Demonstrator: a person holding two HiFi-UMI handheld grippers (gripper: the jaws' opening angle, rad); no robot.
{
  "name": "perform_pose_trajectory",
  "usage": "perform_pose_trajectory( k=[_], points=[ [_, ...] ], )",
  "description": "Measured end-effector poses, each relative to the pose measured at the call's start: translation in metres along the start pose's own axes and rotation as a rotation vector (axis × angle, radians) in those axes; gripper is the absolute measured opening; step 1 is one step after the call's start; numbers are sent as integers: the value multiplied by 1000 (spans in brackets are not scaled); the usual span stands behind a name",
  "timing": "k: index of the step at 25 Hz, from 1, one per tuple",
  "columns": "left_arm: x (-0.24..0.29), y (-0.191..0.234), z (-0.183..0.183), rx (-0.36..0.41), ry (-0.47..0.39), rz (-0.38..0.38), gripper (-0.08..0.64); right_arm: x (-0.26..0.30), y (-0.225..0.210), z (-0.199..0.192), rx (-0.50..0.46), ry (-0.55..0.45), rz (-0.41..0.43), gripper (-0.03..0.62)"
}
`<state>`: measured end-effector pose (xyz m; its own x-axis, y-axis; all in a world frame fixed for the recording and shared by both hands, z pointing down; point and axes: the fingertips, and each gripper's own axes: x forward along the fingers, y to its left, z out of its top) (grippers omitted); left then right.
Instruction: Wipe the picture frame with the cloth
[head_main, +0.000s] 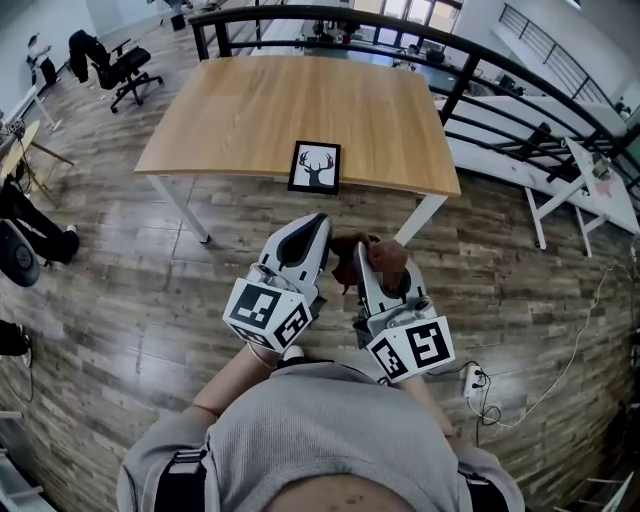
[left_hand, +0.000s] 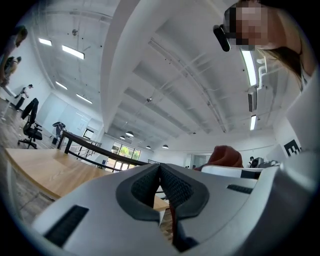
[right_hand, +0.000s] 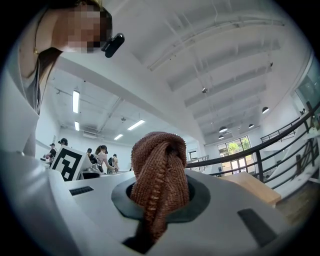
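Note:
A black picture frame (head_main: 314, 167) with a deer-head print lies flat near the front edge of the wooden table (head_main: 250, 110). Both grippers hang in front of the table, above the wood floor, side by side and well short of the frame. My left gripper (head_main: 318, 224) is shut, its dark pads (left_hand: 150, 185) pressed together with nothing between them. My right gripper (head_main: 364, 252) is shut on a brown knitted cloth (right_hand: 161, 175), which bunches up above its jaws. The cloth (head_main: 385, 258) also shows in the head view, and the cloth's top (left_hand: 227, 155) peeks into the left gripper view.
A black railing (head_main: 455, 70) runs behind and to the right of the table. An office chair (head_main: 125, 68) stands at the far left, and white tables (head_main: 560, 170) at the right. A power strip (head_main: 470, 378) with cables lies on the floor by my right side. Several people stand far off (right_hand: 102, 157).

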<state>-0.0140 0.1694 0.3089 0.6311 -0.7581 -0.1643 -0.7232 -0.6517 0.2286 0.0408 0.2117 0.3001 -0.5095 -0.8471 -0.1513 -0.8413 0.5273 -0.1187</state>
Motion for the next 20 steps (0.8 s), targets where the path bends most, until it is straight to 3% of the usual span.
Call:
perform_pose_trajectory(
  k=[5, 20],
  points=[
    [-2, -4, 1, 4, 5, -27, 9, 0, 4, 1, -12, -2, -6, 46],
    [-14, 6, 11, 37, -2, 0, 9, 7, 14, 5, -14, -8, 15, 46]
  ],
)
